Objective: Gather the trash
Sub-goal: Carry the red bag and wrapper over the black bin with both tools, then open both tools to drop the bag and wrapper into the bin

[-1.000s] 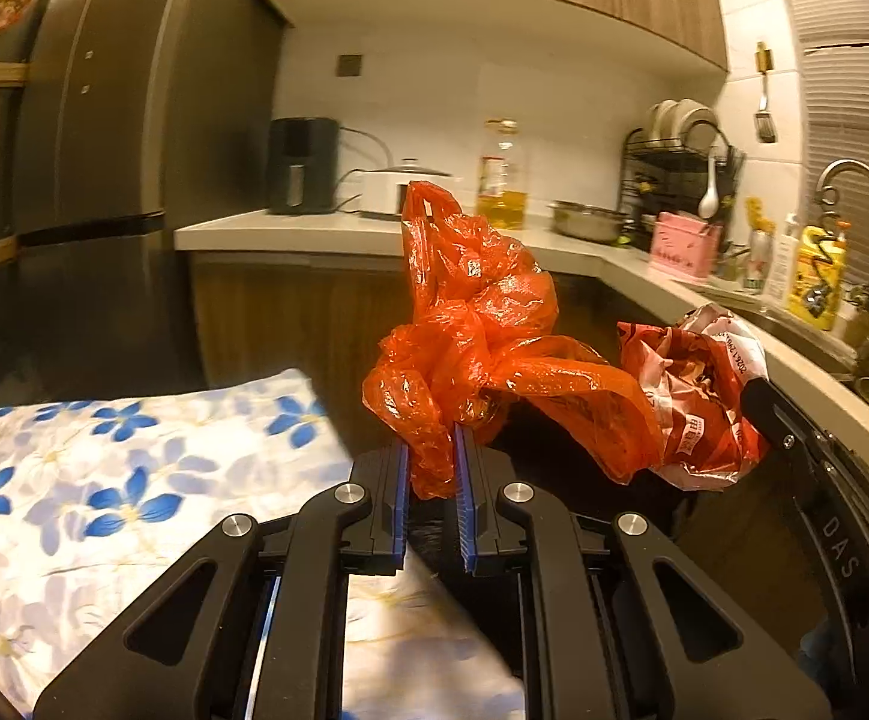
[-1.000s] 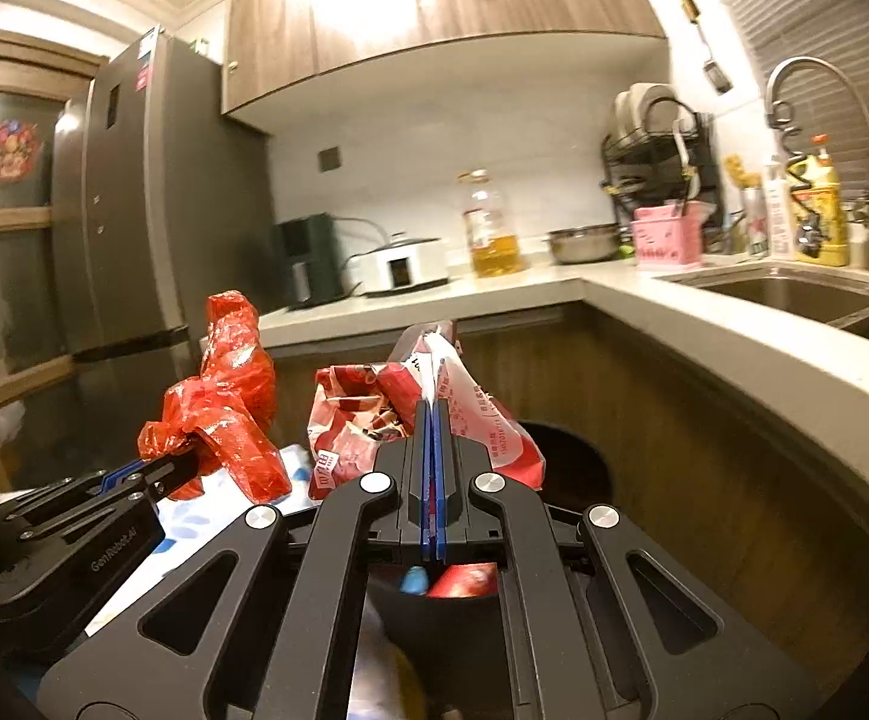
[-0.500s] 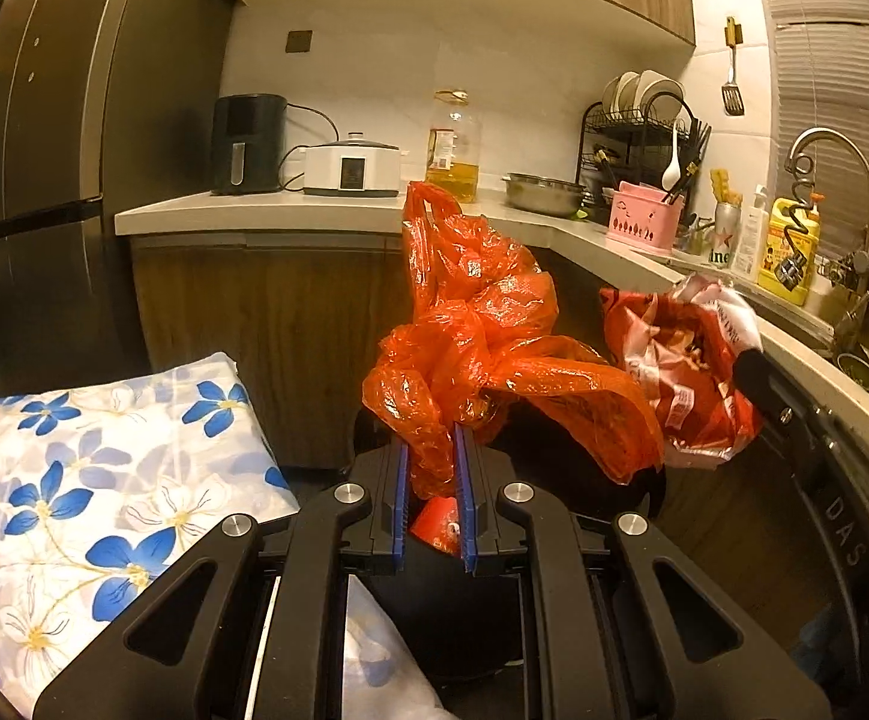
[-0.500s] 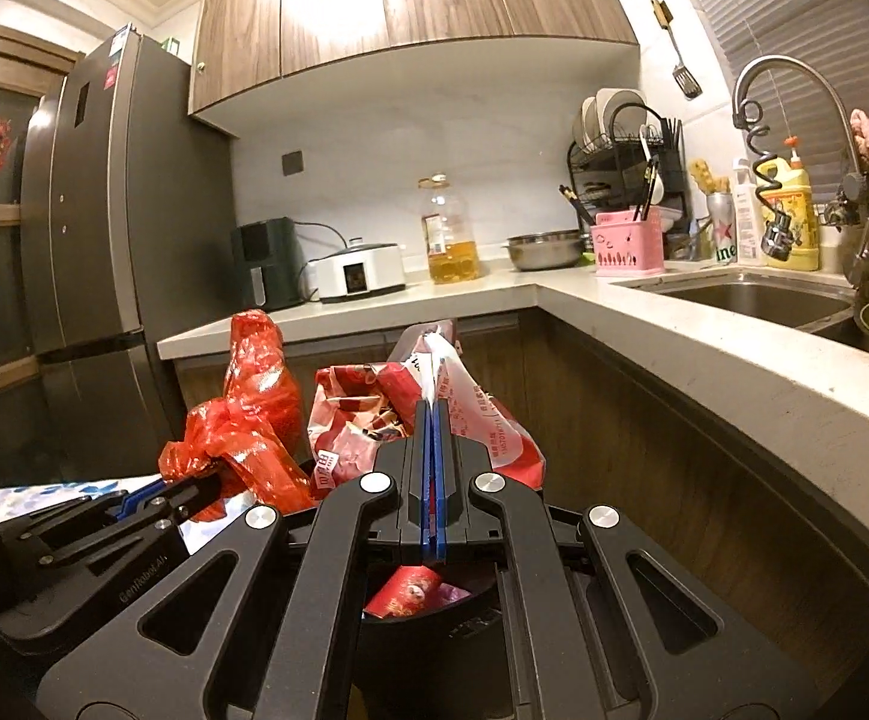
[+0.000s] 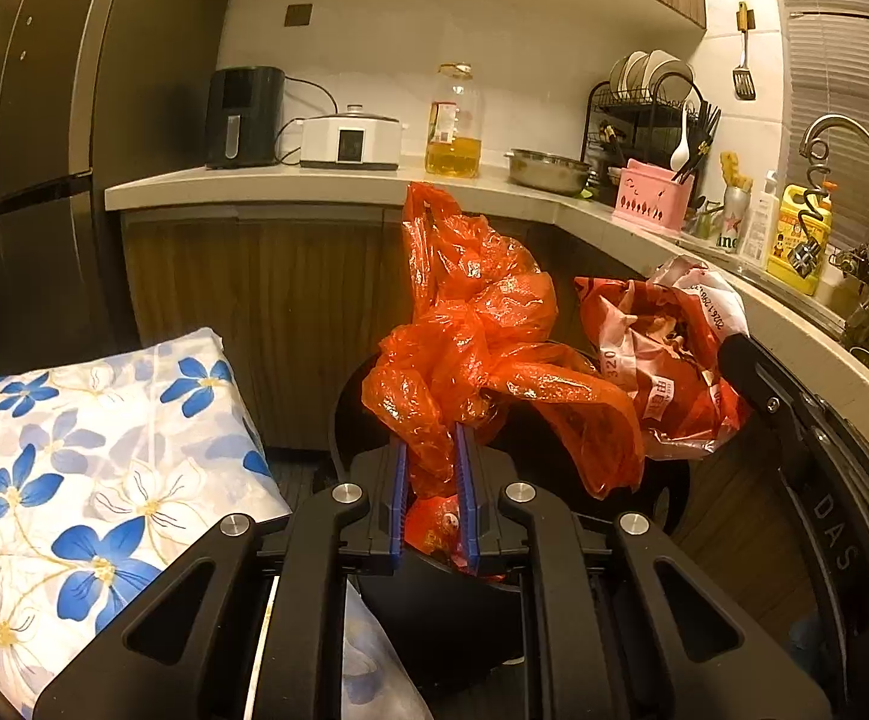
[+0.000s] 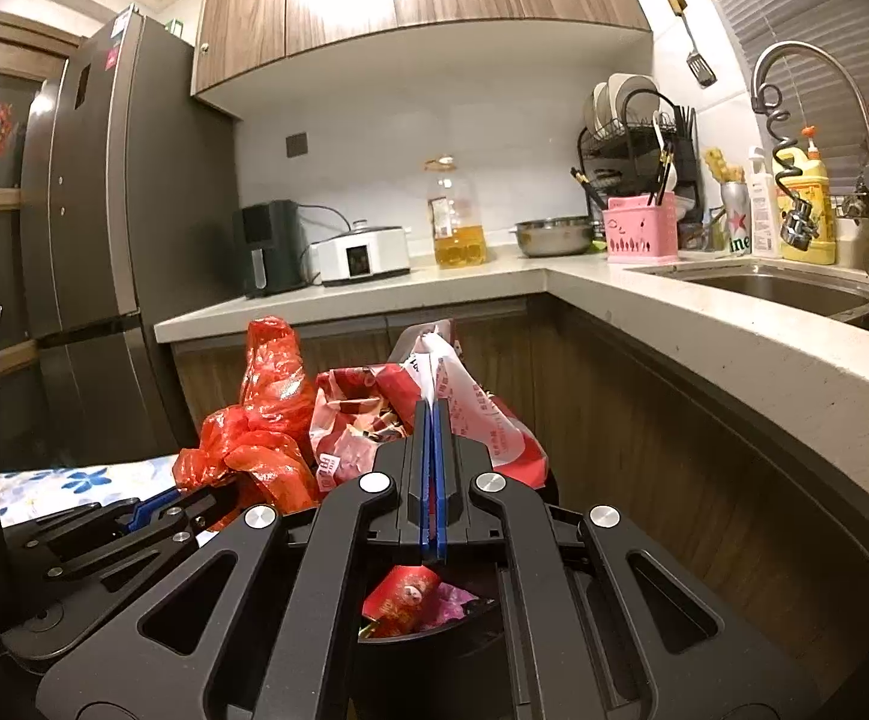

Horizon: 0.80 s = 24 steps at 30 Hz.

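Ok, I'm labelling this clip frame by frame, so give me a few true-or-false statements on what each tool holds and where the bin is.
1. The left tool is shut on the orange plastic bag. True.
2. The right tool is open and holds nothing. False: it is shut on the red and white printed bag.
3. The black bin sits below both tools. True.
4. The bin is empty. False: red trash lies inside.
5. The floral cloth is on the right tool's side. False: it is beside the left tool.

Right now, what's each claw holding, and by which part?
Left claw pinches the orange plastic bag by a bunched lower fold. Right claw is shut on the red-and-white printed bag at its upper edge.
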Each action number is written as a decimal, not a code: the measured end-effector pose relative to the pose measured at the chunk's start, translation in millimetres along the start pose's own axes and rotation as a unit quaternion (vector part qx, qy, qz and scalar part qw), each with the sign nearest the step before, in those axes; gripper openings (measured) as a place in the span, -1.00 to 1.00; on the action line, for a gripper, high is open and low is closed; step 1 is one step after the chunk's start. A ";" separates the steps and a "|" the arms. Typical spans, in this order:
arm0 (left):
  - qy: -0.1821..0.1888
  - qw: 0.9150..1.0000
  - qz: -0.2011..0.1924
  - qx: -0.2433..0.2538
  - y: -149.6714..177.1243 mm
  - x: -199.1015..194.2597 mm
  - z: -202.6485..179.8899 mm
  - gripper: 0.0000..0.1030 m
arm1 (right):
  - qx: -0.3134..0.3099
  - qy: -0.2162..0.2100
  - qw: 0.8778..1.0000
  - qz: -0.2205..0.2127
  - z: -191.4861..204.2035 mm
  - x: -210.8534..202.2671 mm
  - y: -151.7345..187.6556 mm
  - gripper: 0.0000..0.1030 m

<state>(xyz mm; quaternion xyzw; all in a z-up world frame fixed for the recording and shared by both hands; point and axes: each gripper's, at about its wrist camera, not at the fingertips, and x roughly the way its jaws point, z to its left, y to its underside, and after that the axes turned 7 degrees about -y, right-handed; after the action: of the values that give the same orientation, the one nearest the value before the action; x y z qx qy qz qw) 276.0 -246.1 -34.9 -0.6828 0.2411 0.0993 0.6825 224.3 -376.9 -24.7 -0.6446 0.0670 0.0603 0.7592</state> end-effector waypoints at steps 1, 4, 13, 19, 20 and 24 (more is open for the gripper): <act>0.001 1.000 0.002 0.000 0.4 1.7 0.1 -0.71 | 0.001 -0.002 1.000 0.002 -0.8 1.3 1.0 -0.97; 0.002 1.000 0.007 0.000 2.8 6.3 -0.4 -0.68 | 0.000 -0.004 1.000 0.005 -2.5 6.0 3.1 -0.94; -0.001 1.000 0.019 0.001 8.1 18.0 1.6 -0.40 | -0.001 -0.002 1.000 0.027 -5.7 19.3 11.4 -0.73; -0.007 1.000 0.025 -0.007 8.8 17.9 9.9 0.02 | 0.006 0.007 1.000 0.027 -10.6 14.6 13.1 -0.25; -0.009 1.000 0.023 -0.009 8.8 16.1 11.1 0.16 | 0.008 0.007 1.000 0.026 -11.3 12.9 13.1 -0.18; -0.027 1.000 0.009 -0.001 10.5 3.0 16.7 0.55 | 0.016 0.011 0.999 0.027 -13.0 4.9 13.3 0.25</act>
<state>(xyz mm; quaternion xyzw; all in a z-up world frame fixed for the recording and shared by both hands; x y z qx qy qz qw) 276.9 -229.9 -46.4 -0.6782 0.2285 0.1237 0.6874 226.4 -387.6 -40.6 -0.6312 0.0938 0.0724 0.7665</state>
